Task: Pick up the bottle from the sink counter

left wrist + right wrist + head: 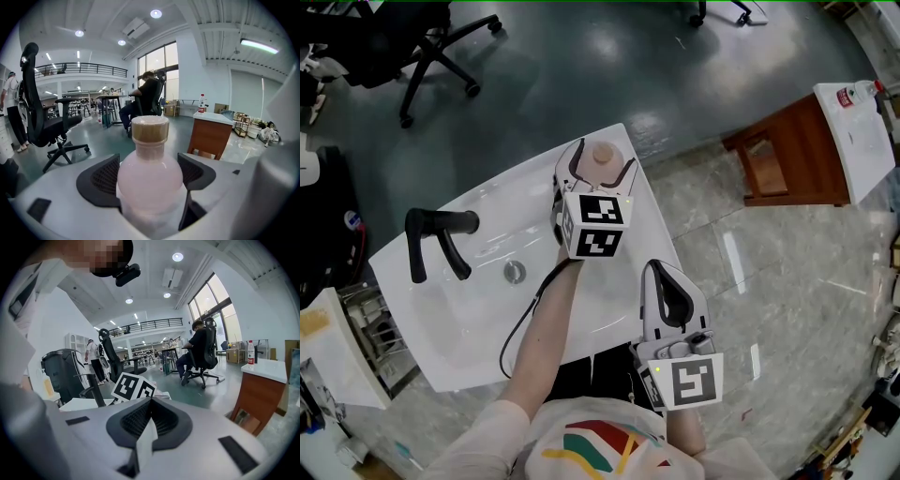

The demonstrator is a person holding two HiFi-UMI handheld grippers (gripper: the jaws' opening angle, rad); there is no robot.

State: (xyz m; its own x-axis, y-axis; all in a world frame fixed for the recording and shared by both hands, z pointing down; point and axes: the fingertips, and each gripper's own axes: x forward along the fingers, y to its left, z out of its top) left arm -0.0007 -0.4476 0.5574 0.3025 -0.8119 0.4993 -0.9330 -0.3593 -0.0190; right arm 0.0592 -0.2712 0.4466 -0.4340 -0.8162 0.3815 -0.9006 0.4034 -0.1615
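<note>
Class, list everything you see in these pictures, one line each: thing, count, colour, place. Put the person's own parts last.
bottle: one, pale pink with a tan cap, at the counter's far edge
sink counter: one, white, centre of the head view
faucet: one, black, left of the basin
drain: one, silver, in the basin
office chair: one seen whole, black, on the grey floor, top left
cabinet: one, brown with a white top, right
second bottle: one, clear with a red label, on the cabinet
left tool: one, white with black pads, shut on the bottle
right tool: one, same colours, shut and empty, near the person's body
</note>
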